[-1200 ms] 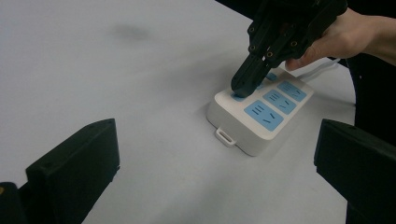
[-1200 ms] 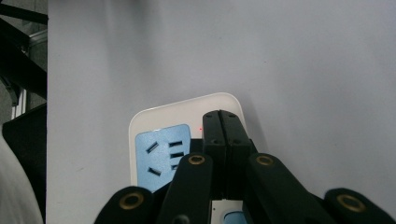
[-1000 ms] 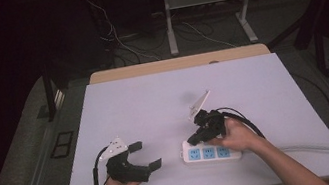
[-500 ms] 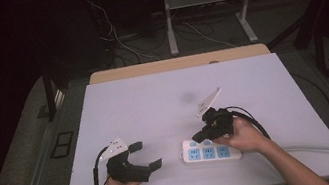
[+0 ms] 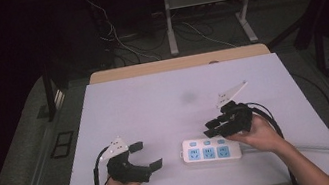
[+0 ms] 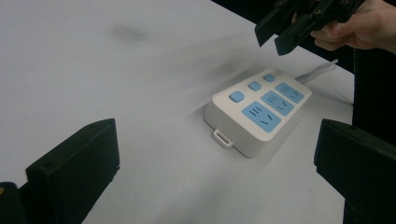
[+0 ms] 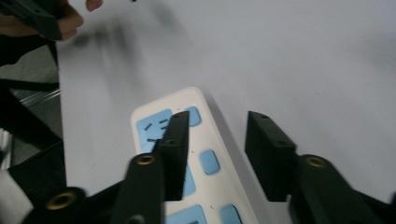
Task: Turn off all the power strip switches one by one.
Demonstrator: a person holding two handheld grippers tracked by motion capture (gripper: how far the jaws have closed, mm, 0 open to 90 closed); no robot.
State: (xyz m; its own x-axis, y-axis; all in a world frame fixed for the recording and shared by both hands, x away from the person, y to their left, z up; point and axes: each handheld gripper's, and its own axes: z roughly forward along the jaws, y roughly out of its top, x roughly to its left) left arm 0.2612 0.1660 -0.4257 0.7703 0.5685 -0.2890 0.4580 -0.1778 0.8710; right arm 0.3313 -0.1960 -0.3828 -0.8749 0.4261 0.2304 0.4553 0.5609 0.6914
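A white power strip [image 5: 211, 149] with blue sockets and blue buttons lies flat near the table's front edge. My right gripper [image 5: 209, 129] hovers just above its far side and points left. Its jaws have just been opening and stand open with nothing between them. In the right gripper view the jaws straddle the air over the power strip [image 7: 196, 100] and its button row. My left gripper [image 5: 146, 155] rests open to the left of the strip and holds nothing. In the left gripper view the power strip [image 6: 259, 109] lies ahead, with the right gripper [image 6: 275, 32] above it.
The strip's pale cord [image 5: 313, 147] runs off to the right along the white table [image 5: 153, 99]. A faint grey smudge [image 5: 187, 97] marks the table's middle. Black cables trail from both grippers. A wooden board [image 5: 178, 63] borders the far edge.
My right gripper has lifted off the strip's left part and shifted right, and its jaws have opened from shut. The left gripper has stayed where it was.
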